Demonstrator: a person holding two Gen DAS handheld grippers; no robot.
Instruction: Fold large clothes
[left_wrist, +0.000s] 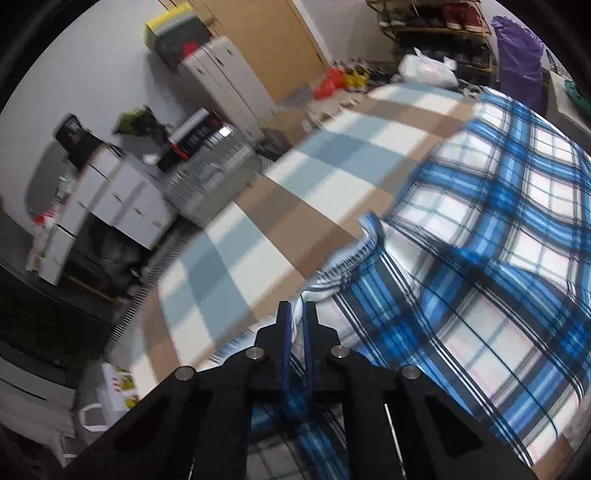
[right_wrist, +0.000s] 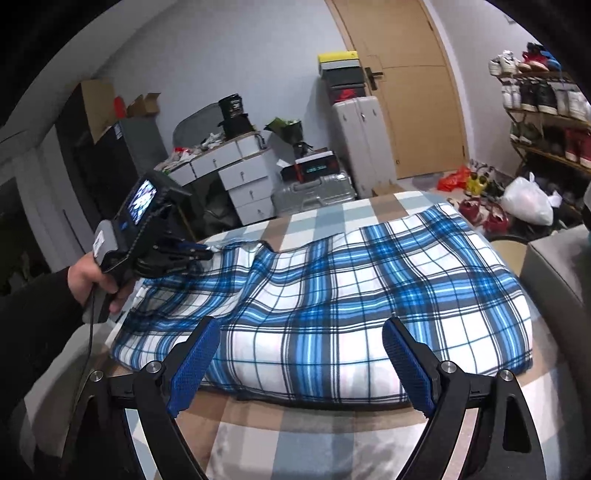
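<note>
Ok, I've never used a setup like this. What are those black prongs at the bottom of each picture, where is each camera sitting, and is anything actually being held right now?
There is no robot arm: a person holds a two-finger gripper in each hand, with a camera on each one looking forward along its fingers. The left view shows the left gripper shut on the edge of the blue plaid garment. The right view shows the right gripper open and empty above the near edge of that garment, which lies spread on the checked bed cover. In the right view you also see the person's left hand holding the left gripper at the garment's far left corner.
</note>
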